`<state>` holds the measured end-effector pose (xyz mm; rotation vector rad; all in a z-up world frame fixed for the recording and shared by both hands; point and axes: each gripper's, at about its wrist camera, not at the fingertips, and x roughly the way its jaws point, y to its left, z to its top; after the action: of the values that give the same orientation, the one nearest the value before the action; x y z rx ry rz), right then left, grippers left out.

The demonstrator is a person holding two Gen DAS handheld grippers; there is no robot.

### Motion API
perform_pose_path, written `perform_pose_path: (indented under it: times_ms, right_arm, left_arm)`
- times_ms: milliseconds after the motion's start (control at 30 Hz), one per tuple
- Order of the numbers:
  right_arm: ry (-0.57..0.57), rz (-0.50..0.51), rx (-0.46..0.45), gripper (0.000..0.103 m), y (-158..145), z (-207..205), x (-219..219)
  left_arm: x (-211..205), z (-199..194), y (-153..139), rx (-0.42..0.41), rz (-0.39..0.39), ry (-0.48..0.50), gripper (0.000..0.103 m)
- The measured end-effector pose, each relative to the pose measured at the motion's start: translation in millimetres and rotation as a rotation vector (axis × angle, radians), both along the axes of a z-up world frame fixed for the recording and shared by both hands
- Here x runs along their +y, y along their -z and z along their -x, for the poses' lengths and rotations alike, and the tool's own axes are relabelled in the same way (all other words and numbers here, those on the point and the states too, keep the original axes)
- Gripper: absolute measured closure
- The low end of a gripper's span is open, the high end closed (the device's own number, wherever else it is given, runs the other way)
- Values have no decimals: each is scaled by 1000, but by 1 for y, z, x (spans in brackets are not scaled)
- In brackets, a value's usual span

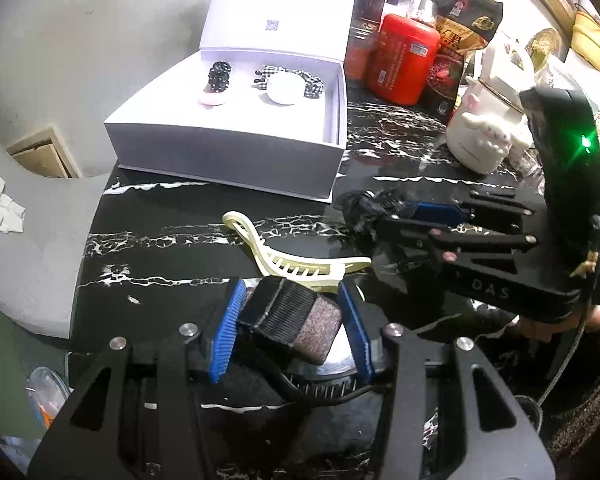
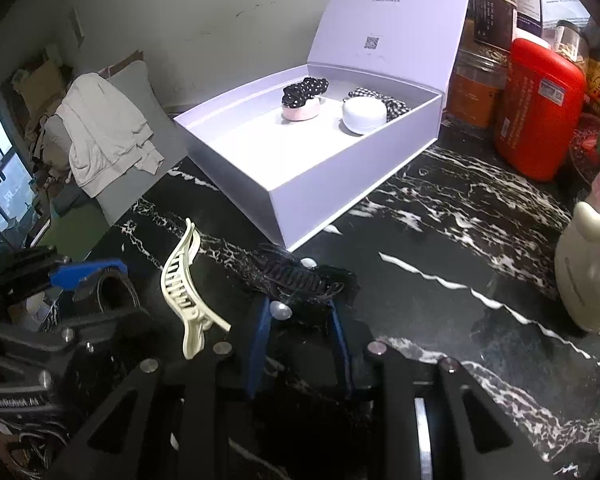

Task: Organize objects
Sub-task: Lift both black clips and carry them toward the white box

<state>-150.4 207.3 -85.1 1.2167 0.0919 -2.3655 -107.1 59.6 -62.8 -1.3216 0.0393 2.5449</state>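
My left fingers [image 1: 292, 328] are closed on a black headband [image 1: 296, 320], its glittery end between the blue pads. Just beyond lies a cream hair claw [image 1: 296, 252] on the black marble bench [image 1: 180, 240]; further back the open white box [image 1: 236, 148] holds scrunchies and two round cases. My right fingers [image 1: 384, 216] pinch a black lace hair clip [image 1: 364, 210].

In the right view, my right fingers [image 2: 300, 312] grip that black lace hair clip [image 2: 300, 276], the cream hair claw [image 2: 182, 284] to its left and the white box [image 2: 316, 184] behind.
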Motion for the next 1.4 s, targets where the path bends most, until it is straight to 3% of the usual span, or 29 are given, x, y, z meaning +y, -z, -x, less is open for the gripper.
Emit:
perform_pose_path:
  times_ms: [200, 400, 1400]
  right_arm:
    - [4, 5, -23, 74, 2, 1, 7]
    - [-13, -28, 39, 74, -10, -11, 7]
    - [-138, -80, 143, 74, -68, -46, -37]
  left_arm:
    - [4, 1, -1, -6, 4, -1, 57]
    - [7, 4, -4, -32, -12, -7, 57]
    - [-31, 2, -41, 33, -39, -63, 57]
